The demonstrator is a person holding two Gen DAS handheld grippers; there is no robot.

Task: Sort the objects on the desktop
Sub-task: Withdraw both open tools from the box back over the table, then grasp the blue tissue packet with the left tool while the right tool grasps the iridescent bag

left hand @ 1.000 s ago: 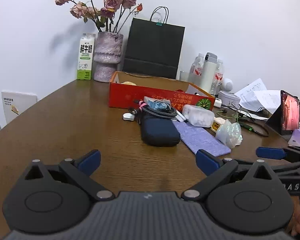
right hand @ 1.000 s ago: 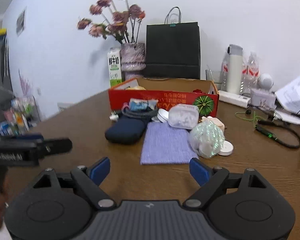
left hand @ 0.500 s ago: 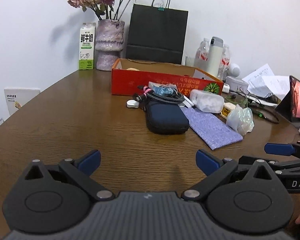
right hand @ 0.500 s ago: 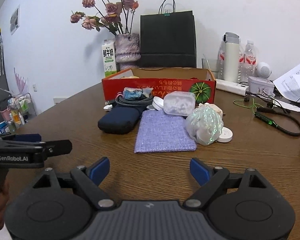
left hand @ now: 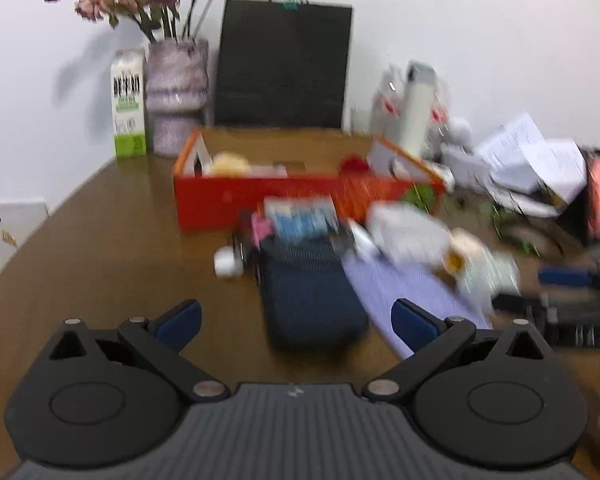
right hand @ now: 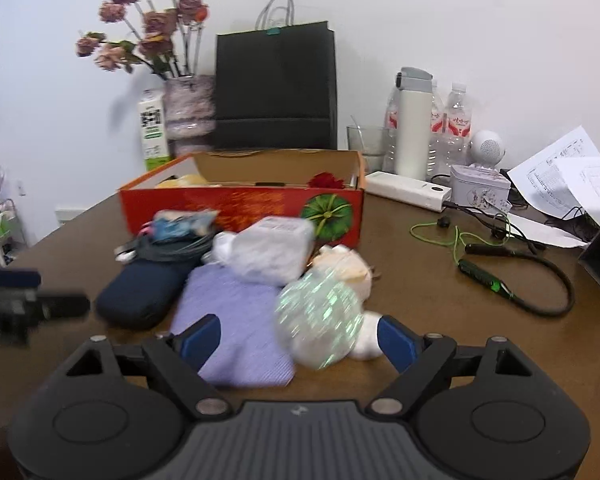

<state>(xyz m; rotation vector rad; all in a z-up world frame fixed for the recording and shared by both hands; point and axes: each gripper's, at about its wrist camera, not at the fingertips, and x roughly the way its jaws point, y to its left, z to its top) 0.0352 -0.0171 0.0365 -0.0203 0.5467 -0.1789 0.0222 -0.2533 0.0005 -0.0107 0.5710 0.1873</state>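
Both tools have closed in on the clutter pile since a second ago: the items loom larger in both wrist views and the left view is smeared with motion blur, so the approach looks ongoing. Left tool (left hand: 296,316) jaws spread wide, nothing between the pads; the dark blue pouch (left hand: 312,300) lies on the surface (left hand: 100,264) just ahead of it, roughly centred between the blue pads, not touched. Right tool (right hand: 298,338) also wide, jaws narrowed a touch in the last half second, still nothing gripped; the iridescent wrapped ball (right hand: 320,320) now sits in the gap between its pads, with the purple cloth (right hand: 236,320) under and left of it, no pad pressing on either. Rest of the pile is untouched: coiled cable and blue packet (right hand: 180,224) on top of the pouch, clear plastic box (right hand: 272,248) behind the cloth, white round piece (right hand: 364,344) beside the ball. Red cardboard box (right hand: 240,208) stands open just behind the pile and already holds a few things, likely the sorting target. Meaning for the task: nothing picked yet, sorting of this pile not started; reach phase nearly done. Judgement: right tool is lined up on the ball, left on the pouch; next step would be closing on one. The ball looks crinkly and light and may slip.
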